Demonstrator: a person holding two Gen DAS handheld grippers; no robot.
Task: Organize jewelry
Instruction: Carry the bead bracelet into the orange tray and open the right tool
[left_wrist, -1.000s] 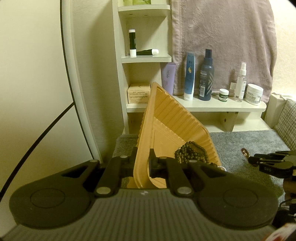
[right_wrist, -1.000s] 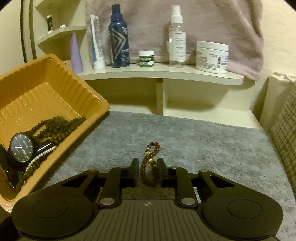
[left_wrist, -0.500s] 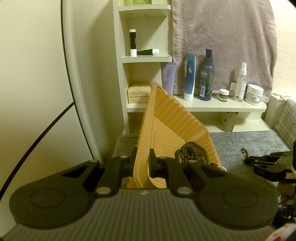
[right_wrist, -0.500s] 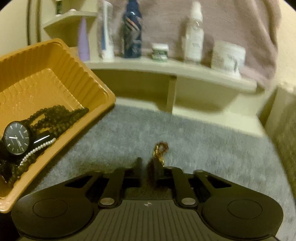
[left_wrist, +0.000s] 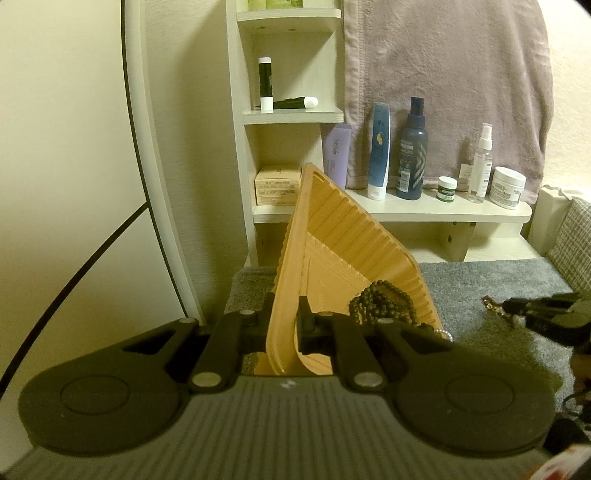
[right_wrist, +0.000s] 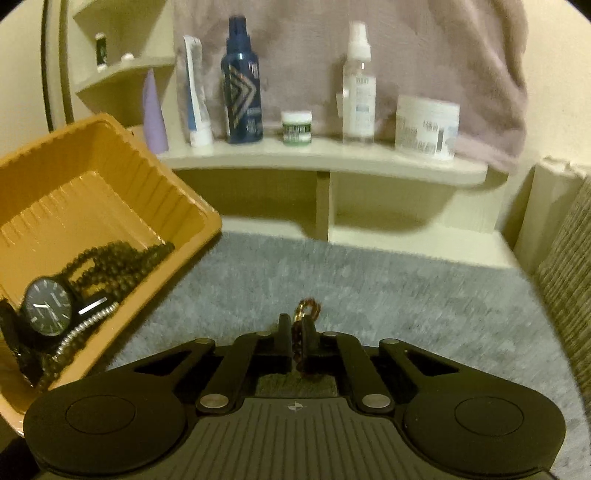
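My left gripper (left_wrist: 283, 317) is shut on the near rim of an orange plastic tray (left_wrist: 343, 236), which it holds tilted up over the grey mat (left_wrist: 480, 280). Dark bead strands (left_wrist: 380, 302) lie in the tray's low corner. In the right wrist view the same tray (right_wrist: 92, 206) holds a black watch (right_wrist: 48, 310), dark beads (right_wrist: 118, 258) and a thin pearl bracelet (right_wrist: 86, 325). My right gripper (right_wrist: 296, 336) is shut on a brown and gold bead bracelet (right_wrist: 307, 307), lifted just off the mat; in the left wrist view this bracelet (left_wrist: 493, 304) dangles from its tips.
A white shelf (right_wrist: 321, 158) behind the mat carries a blue spray bottle (right_wrist: 242, 85), tubes, a clear spray bottle (right_wrist: 358, 85), a small green jar and a white tub (right_wrist: 426, 125). A purple towel (left_wrist: 443, 74) hangs above. A checked cushion (right_wrist: 569, 280) borders the right.
My right gripper closed on the brown and gold bracelet and raised it a little off the mat. The left gripper and the tilted tray have not moved.
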